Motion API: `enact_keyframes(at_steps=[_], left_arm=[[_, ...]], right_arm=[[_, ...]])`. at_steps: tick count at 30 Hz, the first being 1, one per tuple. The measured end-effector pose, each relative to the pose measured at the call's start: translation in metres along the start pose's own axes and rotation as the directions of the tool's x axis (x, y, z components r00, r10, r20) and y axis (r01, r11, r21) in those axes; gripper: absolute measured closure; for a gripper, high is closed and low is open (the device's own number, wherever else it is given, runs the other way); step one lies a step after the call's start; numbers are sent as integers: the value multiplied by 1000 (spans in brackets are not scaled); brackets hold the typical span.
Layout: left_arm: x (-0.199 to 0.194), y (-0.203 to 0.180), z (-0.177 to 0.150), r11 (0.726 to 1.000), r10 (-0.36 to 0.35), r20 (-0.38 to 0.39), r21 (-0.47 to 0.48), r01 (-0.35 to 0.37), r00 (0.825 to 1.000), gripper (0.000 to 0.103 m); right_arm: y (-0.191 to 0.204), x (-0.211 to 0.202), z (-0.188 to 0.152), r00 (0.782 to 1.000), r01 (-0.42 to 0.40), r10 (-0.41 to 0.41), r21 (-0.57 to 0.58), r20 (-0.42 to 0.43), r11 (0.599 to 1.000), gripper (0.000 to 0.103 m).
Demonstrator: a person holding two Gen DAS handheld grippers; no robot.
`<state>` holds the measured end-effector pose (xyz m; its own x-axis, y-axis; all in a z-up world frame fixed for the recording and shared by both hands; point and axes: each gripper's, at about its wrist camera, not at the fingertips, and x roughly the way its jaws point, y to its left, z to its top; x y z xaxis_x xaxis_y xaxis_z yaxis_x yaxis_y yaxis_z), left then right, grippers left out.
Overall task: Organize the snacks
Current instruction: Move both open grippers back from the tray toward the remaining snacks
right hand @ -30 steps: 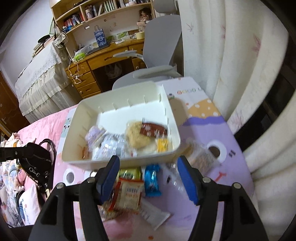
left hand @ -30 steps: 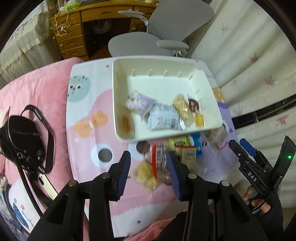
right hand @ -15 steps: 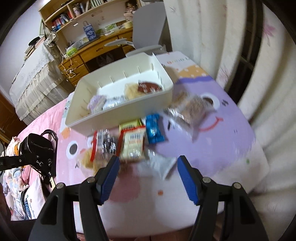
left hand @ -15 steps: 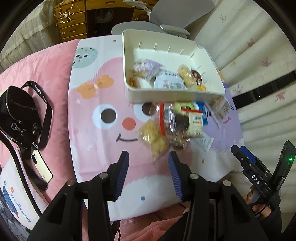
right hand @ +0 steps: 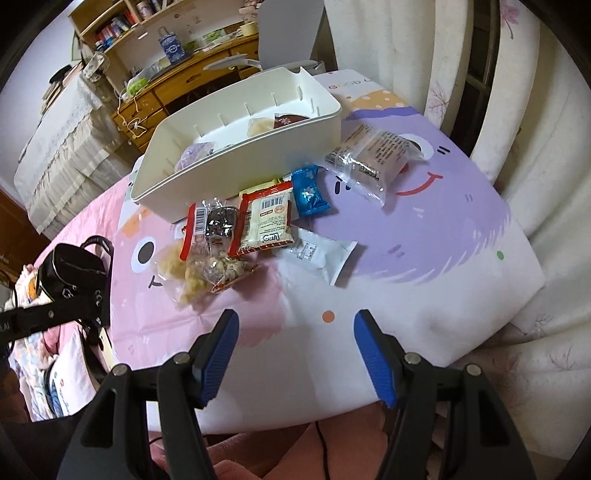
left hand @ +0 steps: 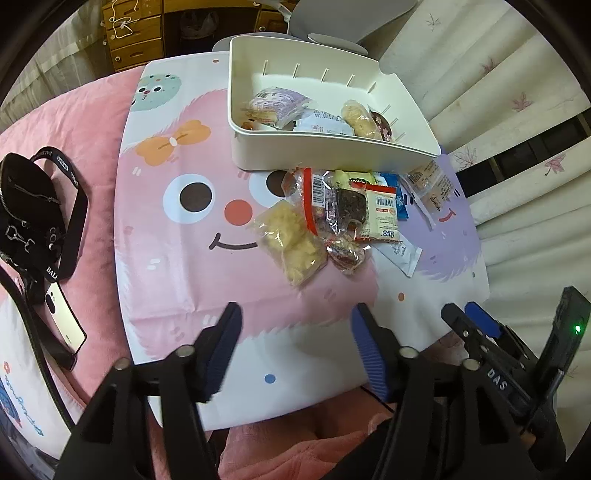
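Observation:
A white bin [left hand: 332, 151] [right hand: 236, 177] stands at the far side of a cartoon-printed mat [left hand: 177, 258] [right hand: 443, 236] and holds several wrapped snacks. A pile of loose snacks lies in front of it: a yellow crisp bag [left hand: 290, 242], a red-edged clear pack [left hand: 317, 199] [right hand: 207, 225], a red and white Lipo pack [left hand: 382, 214] [right hand: 266, 218], a blue candy [right hand: 308, 192], a white sachet [right hand: 319, 254] and a clear cake pack [right hand: 373, 158]. My left gripper [left hand: 295, 328] hangs over the mat's near part, its jaws opening, nothing between them. My right gripper [right hand: 293, 332] is open and empty too.
A black bag with a strap [left hand: 29, 214] [right hand: 74, 269] and a phone [left hand: 64, 325] lie on the pink bedding left of the mat. A wooden desk [right hand: 177, 85] and grey chair [right hand: 291, 33] stand behind the bin, curtains [right hand: 517, 110] to the right.
Both grippers pulled back from the bin toward the mat's near edge, so the snack pile now lies ahead of them. The left gripper's jaws spread wider.

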<state>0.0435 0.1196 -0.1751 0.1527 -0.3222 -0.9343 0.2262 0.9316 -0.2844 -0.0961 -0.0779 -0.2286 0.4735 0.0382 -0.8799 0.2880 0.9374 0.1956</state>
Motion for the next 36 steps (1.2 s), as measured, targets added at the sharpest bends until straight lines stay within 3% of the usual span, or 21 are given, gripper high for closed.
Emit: enact_keyframes(at_steps=[9, 21, 27, 29, 36], left_arm=[[19, -28, 14, 1000, -7, -8, -13, 7, 1000, 26], [24, -78, 37, 992, 39, 73, -119, -30, 997, 21], [41, -104, 41, 979, 72, 70, -197, -57, 995, 20], [49, -113, 40, 972, 92, 52, -221, -79, 994, 12], [76, -131, 30, 928, 122, 5, -355, -112, 992, 12]], right_arm=[[-12, 2, 12, 1000, 23, -22, -77, 17, 997, 38], [-54, 11, 74, 999, -44, 48, -208, 15, 977, 38], [-77, 18, 102, 996, -83, 83, -291, -12, 953, 38], [-86, 22, 111, 995, -94, 93, -311, -20, 946, 38], [-114, 37, 140, 991, -136, 129, -394, -44, 909, 38]])
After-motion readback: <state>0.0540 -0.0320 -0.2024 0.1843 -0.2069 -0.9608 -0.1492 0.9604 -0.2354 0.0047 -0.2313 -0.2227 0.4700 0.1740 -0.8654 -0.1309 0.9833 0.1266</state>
